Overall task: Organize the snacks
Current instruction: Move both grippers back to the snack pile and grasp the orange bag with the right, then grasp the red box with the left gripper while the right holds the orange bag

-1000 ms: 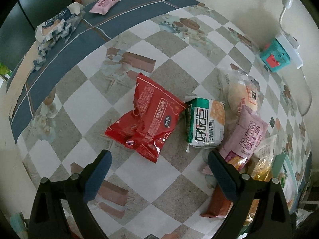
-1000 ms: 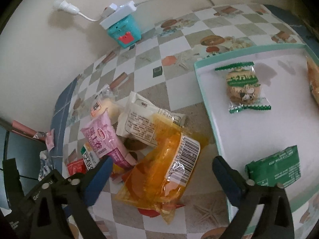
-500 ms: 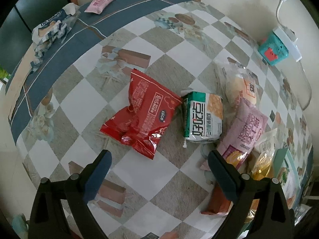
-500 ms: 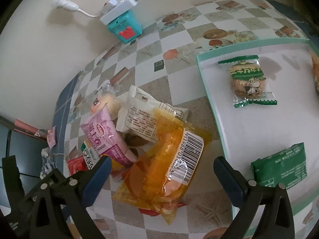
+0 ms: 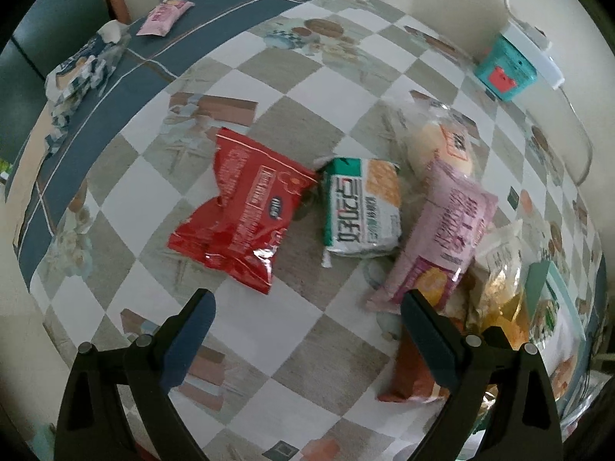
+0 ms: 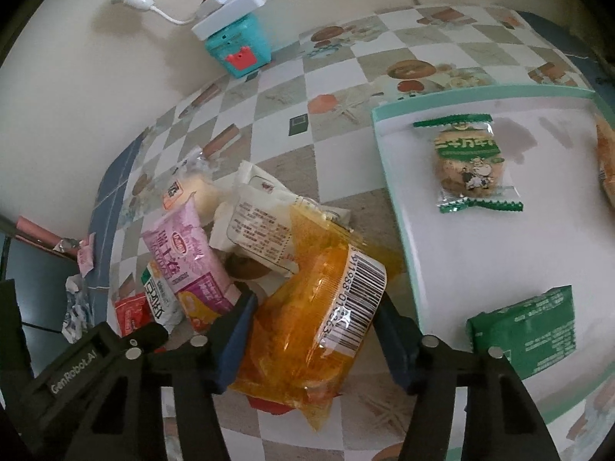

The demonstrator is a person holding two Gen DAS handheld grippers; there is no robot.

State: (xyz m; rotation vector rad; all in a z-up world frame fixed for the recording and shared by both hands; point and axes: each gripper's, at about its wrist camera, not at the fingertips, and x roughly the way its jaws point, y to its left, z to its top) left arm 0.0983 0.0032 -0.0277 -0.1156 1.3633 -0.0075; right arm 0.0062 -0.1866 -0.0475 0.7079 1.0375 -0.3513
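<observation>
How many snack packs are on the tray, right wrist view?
3 visible: green-edged cookie pack near the tray's far end, dark green pack at its near edge, orange pack cut off at the frame edge. More may be hidden.

Right wrist view: tray (image 6: pixel 399 207) at right holds biscuit packet (image 6: pixel 471 161); snack pile (image 6: pixel 246 238) left of it; power strip (image 6: pixel 234 11) upper centre.

Below me: table (image 5: pixel 330 330) under checkered cloth, grey and white squares with printed food pictures, blue border strip along far edge. Cream wall (image 6: pixel 77 77) behind table, plain. White power strip (image 6: pixel 230 15) atop teal box (image 6: pixel 238 48) against wall; plug and cord alongside. Soft, even light; faint shadows.
</observation>
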